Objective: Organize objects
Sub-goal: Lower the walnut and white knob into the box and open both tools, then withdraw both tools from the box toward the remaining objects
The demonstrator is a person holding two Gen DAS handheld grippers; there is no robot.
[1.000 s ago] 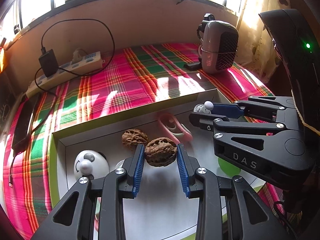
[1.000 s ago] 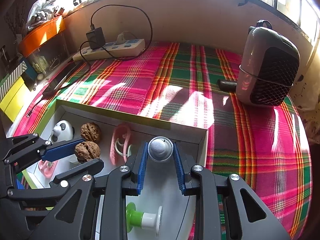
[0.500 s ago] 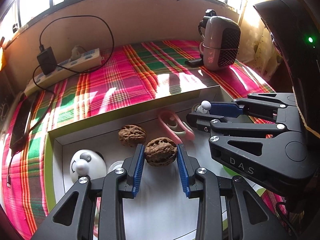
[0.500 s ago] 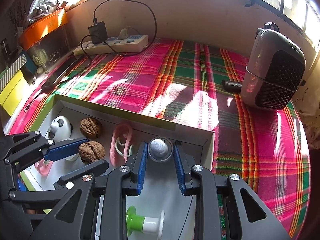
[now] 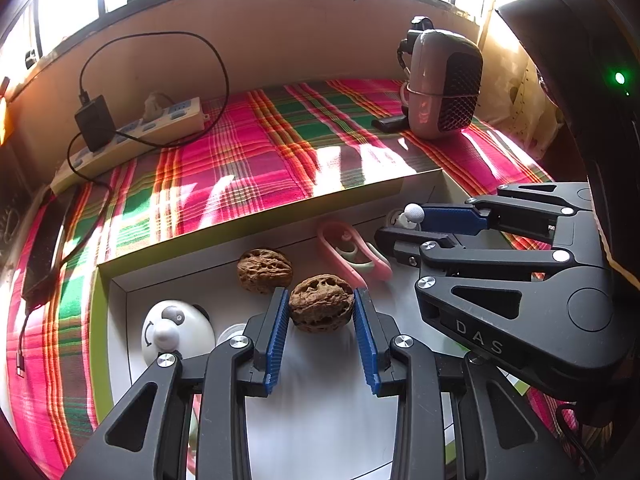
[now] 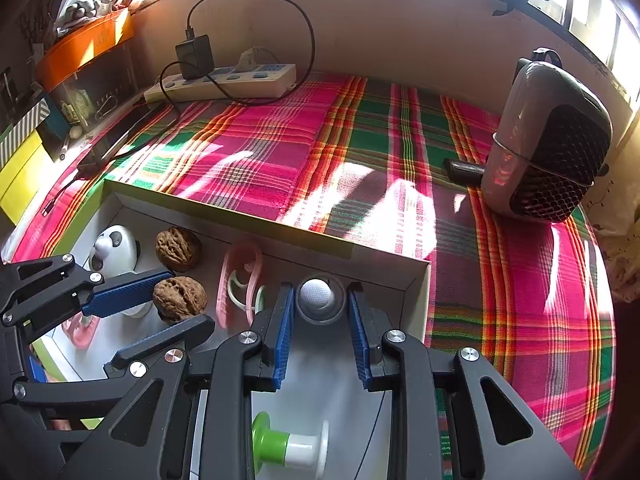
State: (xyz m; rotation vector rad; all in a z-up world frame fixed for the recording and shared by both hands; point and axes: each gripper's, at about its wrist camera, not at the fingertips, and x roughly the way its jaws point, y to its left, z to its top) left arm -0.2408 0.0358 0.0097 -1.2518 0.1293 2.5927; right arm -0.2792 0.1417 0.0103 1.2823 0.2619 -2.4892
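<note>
Two grippers paused over the box, each bracketing one small thing.

Nearest, the left gripper [image 5: 321, 312] had its blue pads pressed to both flanks of a walnut [image 5: 321, 303], a brown, deeply wrinkled, roundish shell resting on the white floor of the box [image 5: 256, 222]. A squarer, centred squeeze looked wise, since that lumpy shell could roll out. To its right, the right gripper [image 6: 321, 300] stood narrowly parted around a grey cup with a white ball [image 6: 318, 294] in the far right corner; whether the pads touched it I could not tell. Farther back lay a second walnut [image 5: 264, 270].
</note>
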